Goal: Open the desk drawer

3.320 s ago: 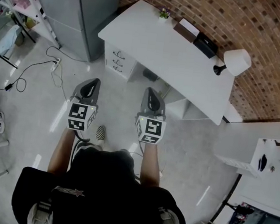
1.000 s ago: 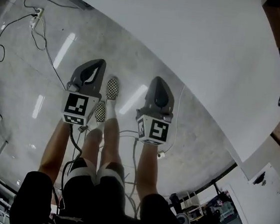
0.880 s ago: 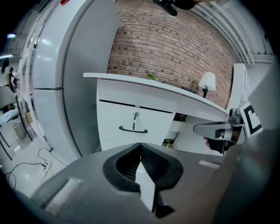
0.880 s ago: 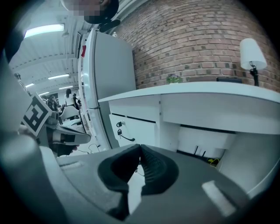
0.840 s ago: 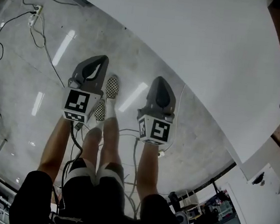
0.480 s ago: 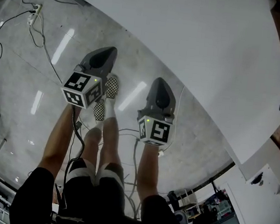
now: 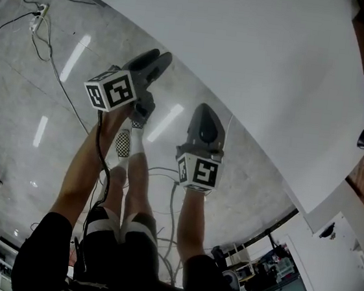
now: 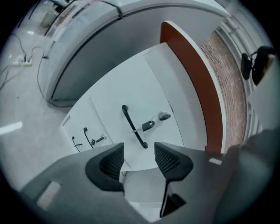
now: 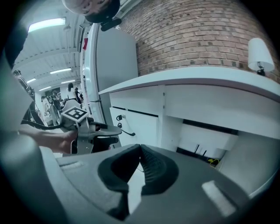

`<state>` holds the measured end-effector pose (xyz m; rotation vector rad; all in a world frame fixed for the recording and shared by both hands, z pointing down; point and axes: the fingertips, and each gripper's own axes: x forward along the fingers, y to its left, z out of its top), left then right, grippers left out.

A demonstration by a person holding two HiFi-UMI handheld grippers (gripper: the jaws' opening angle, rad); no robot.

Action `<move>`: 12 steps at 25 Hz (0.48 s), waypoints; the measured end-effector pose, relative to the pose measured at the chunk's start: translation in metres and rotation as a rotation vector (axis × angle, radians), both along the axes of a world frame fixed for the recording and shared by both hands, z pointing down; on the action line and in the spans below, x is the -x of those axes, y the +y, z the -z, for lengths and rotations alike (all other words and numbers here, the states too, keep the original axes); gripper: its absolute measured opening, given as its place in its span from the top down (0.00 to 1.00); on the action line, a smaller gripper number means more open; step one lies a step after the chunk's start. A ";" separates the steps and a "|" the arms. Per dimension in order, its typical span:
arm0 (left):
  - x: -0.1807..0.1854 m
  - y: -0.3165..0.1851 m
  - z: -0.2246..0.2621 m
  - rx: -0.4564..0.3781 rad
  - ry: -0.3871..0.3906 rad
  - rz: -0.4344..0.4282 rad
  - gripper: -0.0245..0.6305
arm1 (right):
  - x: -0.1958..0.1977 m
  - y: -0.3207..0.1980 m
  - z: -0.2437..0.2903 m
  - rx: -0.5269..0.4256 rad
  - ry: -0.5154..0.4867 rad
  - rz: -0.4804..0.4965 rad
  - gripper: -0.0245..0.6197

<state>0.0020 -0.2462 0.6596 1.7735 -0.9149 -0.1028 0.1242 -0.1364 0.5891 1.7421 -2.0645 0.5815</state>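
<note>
The white drawer unit (image 8: 109, 116) under the desk (image 7: 258, 46) fills the left gripper view, tilted. Its top drawer has a black bar handle (image 8: 132, 127) and a key (image 8: 148, 125) in the lock. Two smaller drawers with handles (image 8: 87, 137) sit below. My left gripper (image 8: 138, 149) is rolled on its side just short of the top handle. Its jaws are opening with nothing between them. In the head view the left gripper (image 7: 158, 57) reaches toward the desk's edge. My right gripper (image 7: 204, 109) hangs back, its jaws shut and empty (image 9: 140, 151). The right gripper view shows the left gripper (image 9: 105, 130) close to the drawer front (image 9: 138, 122).
A grey cabinet (image 8: 87, 48) stands beside the drawer unit. A brick wall (image 9: 197, 30) runs behind the desk, and a lamp (image 9: 259, 54) stands on top. Cables (image 7: 26, 26) lie on the floor at left. The person's legs and a checkered shoe (image 7: 123, 143) are below the grippers.
The left gripper has moved forward toward the desk, rolled onto its side and opened its jaws. The right gripper has stayed in place, shut.
</note>
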 end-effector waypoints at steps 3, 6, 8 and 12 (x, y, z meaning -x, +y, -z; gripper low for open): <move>-0.007 -0.008 0.000 0.028 0.103 0.031 0.59 | -0.001 -0.001 -0.001 0.011 0.013 0.009 0.95; -0.009 -0.016 -0.001 0.037 0.150 0.061 0.59 | -0.003 -0.002 -0.001 0.010 0.018 0.006 0.95; -0.009 -0.021 -0.002 0.044 0.166 0.078 0.59 | -0.004 -0.004 -0.001 0.011 0.021 0.005 0.95; -0.010 -0.029 -0.005 0.050 0.182 0.087 0.61 | -0.006 -0.007 -0.002 0.014 0.020 0.003 0.95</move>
